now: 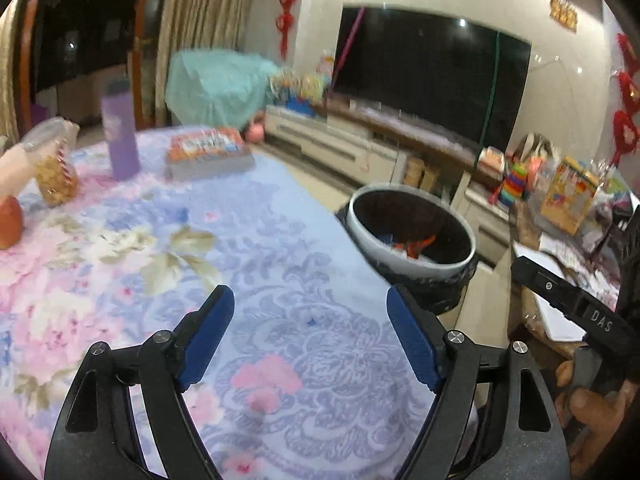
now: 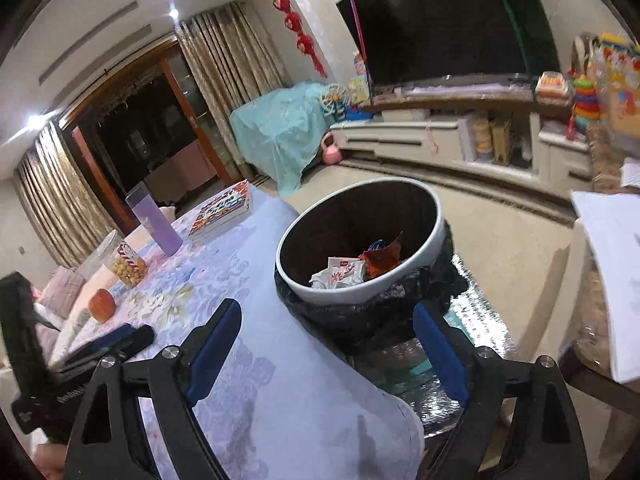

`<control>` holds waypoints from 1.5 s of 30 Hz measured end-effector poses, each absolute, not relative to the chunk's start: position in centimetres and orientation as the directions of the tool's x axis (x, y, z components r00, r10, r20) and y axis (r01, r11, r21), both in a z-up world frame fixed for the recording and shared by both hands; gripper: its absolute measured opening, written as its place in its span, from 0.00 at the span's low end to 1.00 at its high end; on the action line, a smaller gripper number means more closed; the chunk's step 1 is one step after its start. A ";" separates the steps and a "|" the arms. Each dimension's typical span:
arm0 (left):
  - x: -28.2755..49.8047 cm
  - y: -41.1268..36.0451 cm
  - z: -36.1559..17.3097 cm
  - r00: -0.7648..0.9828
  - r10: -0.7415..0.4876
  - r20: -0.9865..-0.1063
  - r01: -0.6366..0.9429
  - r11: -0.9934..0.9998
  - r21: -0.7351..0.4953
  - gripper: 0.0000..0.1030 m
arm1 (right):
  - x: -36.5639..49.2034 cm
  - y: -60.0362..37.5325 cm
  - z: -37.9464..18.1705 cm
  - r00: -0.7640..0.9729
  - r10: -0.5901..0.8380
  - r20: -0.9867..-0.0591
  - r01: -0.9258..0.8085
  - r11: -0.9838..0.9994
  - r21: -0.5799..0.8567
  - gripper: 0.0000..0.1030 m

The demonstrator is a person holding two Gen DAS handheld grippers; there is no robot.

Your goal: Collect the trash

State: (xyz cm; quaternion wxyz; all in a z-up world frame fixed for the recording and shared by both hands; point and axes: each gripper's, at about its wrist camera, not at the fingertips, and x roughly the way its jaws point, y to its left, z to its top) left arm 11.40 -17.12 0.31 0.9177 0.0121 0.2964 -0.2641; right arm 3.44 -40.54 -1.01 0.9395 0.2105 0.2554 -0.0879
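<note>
On the floral tablecloth (image 1: 280, 208) we see a purple bottle (image 1: 119, 136) at 11 o'clock, a stack of books (image 1: 208, 154) near 12, a clear jar of yellow snacks (image 1: 54, 168) at 10 and an orange fruit (image 1: 9, 222) at 9. Nothing lies between our grippers and the bin.

The left gripper (image 1: 310, 312) hangs over bare cloth, jaws spread wide and holding nothing. The right gripper (image 2: 328, 328) is equally wide and unloaded, poised over the table's edge just short of the bin.

The trash bin (image 2: 400, 270), white-rimmed with a black liner, stands just beside the table at 1 o'clock. The left view shows only orange scraps inside; the right view looks deeper and shows a crumpled white wrapper (image 2: 340, 274) touching an orange-red wrapper (image 2: 382, 258). A dark TV (image 2: 440, 20) fills the far wall.
</note>
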 end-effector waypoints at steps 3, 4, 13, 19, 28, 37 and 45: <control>9.6 -15.7 2.0 0.737 -0.468 -0.487 0.480 0.870 -0.110 0.84 | 1.5 -38.8 0.9 0.884 -0.127 -0.450 0.280 0.915 0.291 0.87; 8.8 -15.1 2.7 0.763 -0.462 -0.453 0.473 0.876 -0.098 0.92 | 0.8 -38.0 2.1 0.895 -0.151 -0.419 0.277 0.926 0.258 0.87; 4.2 -11.3 2.1 0.888 -0.339 -0.310 0.338 0.939 -0.061 1.00 | -4.7 -32.8 5.4 0.928 -0.318 -0.191 0.340 0.936 0.091 1.00; 3.1 -11.0 0.7 0.892 -0.308 -0.331 0.314 0.949 -0.036 1.00 | -5.4 -32.4 2.3 0.926 -0.290 -0.244 0.332 0.930 0.156 1.00; 1.3 -11.1 0.7 0.909 -0.275 -0.313 0.290 0.957 0.002 1.00 | -7.2 -31.4 2.3 0.923 -0.310 -0.227 0.342 0.932 0.116 1.00; 0.6 -10.3 1.1 0.923 -0.254 -0.290 0.265 0.964 -0.003 1.00 | -7.5 -30.6 2.3 0.923 -0.319 -0.215 0.343 0.935 0.090 1.00; 0.7 -10.2 1.0 0.929 -0.238 -0.283 0.250 0.968 0.006 1.00 | -7.3 -30.4 2.2 0.925 -0.309 -0.219 0.335 0.938 0.092 1.00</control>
